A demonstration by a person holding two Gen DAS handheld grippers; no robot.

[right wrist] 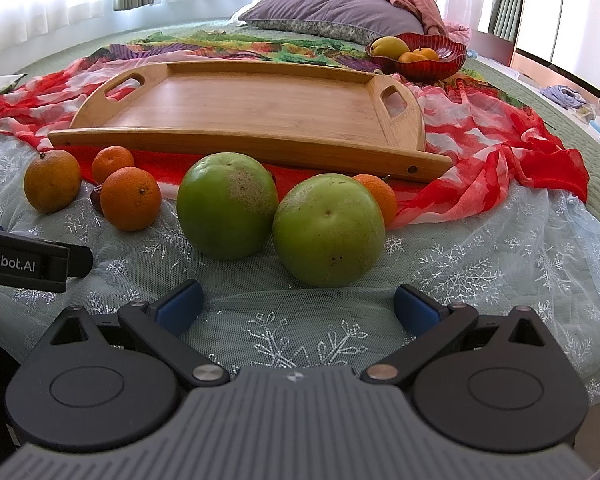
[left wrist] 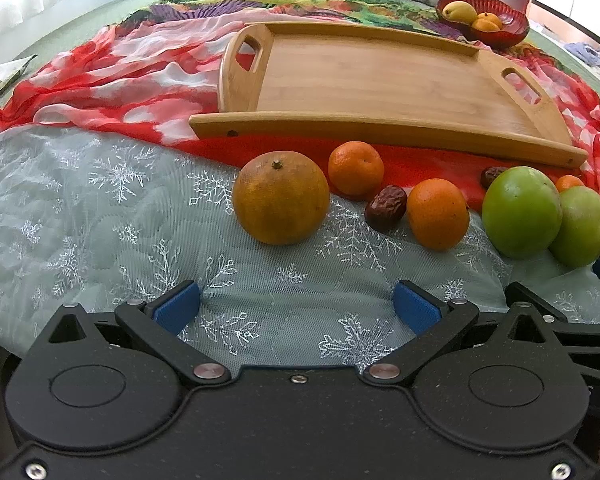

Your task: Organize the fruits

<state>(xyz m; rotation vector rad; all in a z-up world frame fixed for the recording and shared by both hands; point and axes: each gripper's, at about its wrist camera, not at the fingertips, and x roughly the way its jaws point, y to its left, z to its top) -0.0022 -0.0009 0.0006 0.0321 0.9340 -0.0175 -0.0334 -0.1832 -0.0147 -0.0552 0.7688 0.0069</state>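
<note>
The right claw (right wrist: 298, 306) is hovering wide open over the bed (right wrist: 480, 272). Two green fruits (right wrist: 228, 206) (right wrist: 328, 230) are sitting touching just ahead of it, oranges (right wrist: 130, 198) lying ahead-left, the tray (right wrist: 256, 110) lying empty beyond.

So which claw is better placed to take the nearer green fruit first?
Right. The right claw is open with the nearer green fruit just ahead. The left claw faces the dull orange.
</note>
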